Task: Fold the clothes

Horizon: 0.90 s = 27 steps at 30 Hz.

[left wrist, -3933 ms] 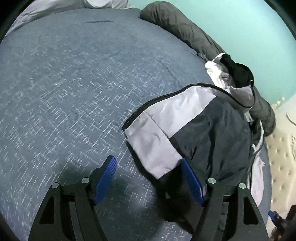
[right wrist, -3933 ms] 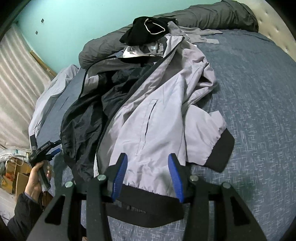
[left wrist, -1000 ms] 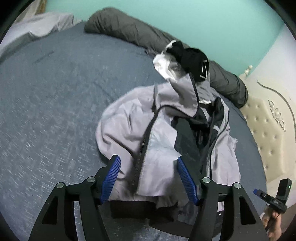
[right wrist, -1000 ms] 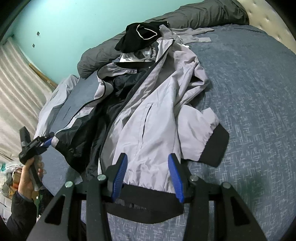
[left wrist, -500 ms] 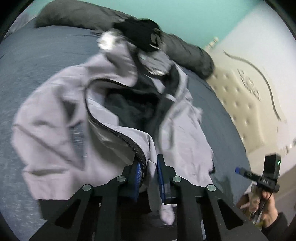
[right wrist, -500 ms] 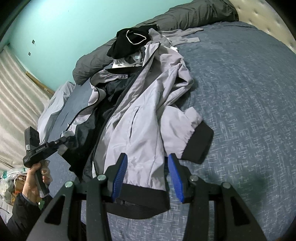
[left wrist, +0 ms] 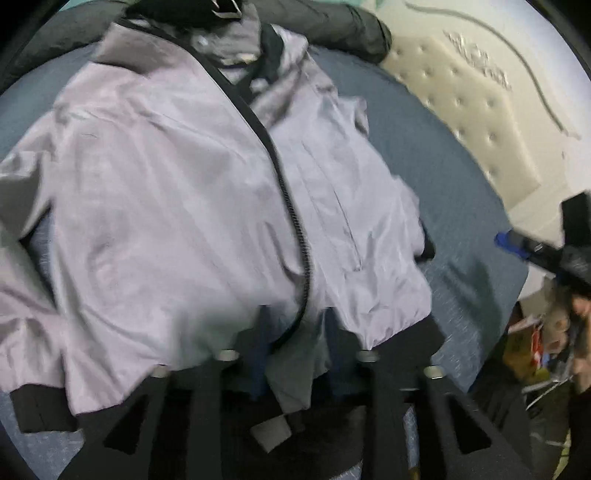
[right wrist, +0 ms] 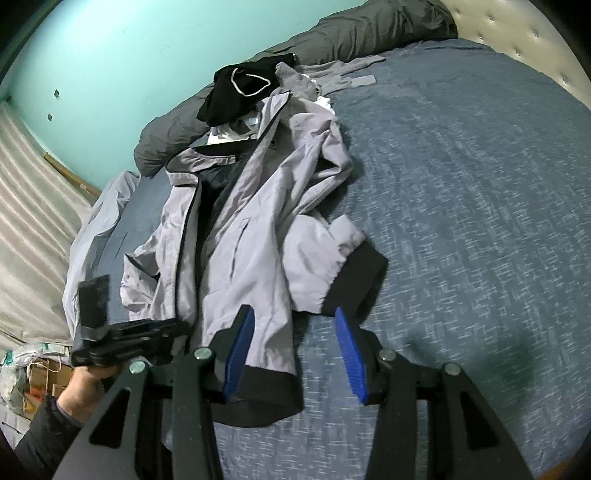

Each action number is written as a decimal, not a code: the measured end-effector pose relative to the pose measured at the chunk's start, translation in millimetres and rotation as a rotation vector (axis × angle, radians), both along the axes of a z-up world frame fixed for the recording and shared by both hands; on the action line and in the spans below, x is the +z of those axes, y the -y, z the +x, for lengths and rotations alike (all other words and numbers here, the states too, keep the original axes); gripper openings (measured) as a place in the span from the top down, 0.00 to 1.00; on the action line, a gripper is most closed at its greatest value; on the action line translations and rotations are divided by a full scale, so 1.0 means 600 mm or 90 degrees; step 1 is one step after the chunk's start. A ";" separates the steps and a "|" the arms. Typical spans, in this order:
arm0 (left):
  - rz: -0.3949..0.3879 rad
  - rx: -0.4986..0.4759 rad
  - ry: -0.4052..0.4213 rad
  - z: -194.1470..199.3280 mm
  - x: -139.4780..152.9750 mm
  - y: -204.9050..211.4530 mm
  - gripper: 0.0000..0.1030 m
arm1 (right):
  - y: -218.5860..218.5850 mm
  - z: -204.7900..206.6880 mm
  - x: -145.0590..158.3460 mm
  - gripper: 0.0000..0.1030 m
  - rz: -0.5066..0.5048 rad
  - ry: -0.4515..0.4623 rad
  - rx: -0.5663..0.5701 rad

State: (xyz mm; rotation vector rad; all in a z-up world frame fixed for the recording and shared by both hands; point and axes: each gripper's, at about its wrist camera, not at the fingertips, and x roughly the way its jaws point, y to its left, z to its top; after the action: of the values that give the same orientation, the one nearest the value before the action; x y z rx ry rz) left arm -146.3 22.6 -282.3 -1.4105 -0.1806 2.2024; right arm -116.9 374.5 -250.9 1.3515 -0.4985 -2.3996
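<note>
The grey jacket (right wrist: 251, 236) lay spread across the blue bed (right wrist: 461, 206), its collar toward the head-end pillows and its black hem at the foot edge, the two front panels now nearly meeting along the zip (left wrist: 295, 236). The left gripper (left wrist: 295, 354) was at that zip edge near the hem; its jaws were opening with a fold of the front panel between them, the pads seeming no longer to press it, though blur made that hard to judge. The right gripper (right wrist: 295, 354) hovered over the other end of the hem beside the black sleeve cuff (right wrist: 354, 284), jaws moderately wide and holding nothing.

The step in hand looked like laying the left front panel closed. To do it well, the panel would best be let go only once its zip edge lined up with the other, and the creases then smoothed outward toward the bed's sides before any fold.

No container was in view; a dark garment (right wrist: 236, 94) sat loose on the grey bolster (right wrist: 369, 29) at the head edge.
</note>
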 end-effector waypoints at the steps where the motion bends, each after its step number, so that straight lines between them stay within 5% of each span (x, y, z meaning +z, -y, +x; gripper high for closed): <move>1: 0.005 0.009 -0.013 0.003 0.013 0.014 0.48 | -0.006 -0.004 -0.004 0.55 0.001 0.005 -0.006; 8: 0.000 0.123 -0.096 0.005 0.070 0.110 0.43 | -0.037 -0.057 -0.054 0.48 0.005 0.072 -0.051; 19: -0.022 0.222 -0.108 -0.016 -0.036 0.142 0.41 | -0.018 -0.150 -0.149 0.39 -0.010 0.161 -0.075; 27: -0.030 0.215 -0.127 -0.014 -0.055 0.142 0.41 | 0.031 -0.167 -0.172 0.40 0.027 0.153 -0.033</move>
State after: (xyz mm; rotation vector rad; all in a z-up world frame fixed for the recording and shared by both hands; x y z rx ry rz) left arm -154.8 -62.5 -315.0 -1.2465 -0.3184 2.6216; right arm -216.8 356.1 -353.8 1.6762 -0.5529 -2.3110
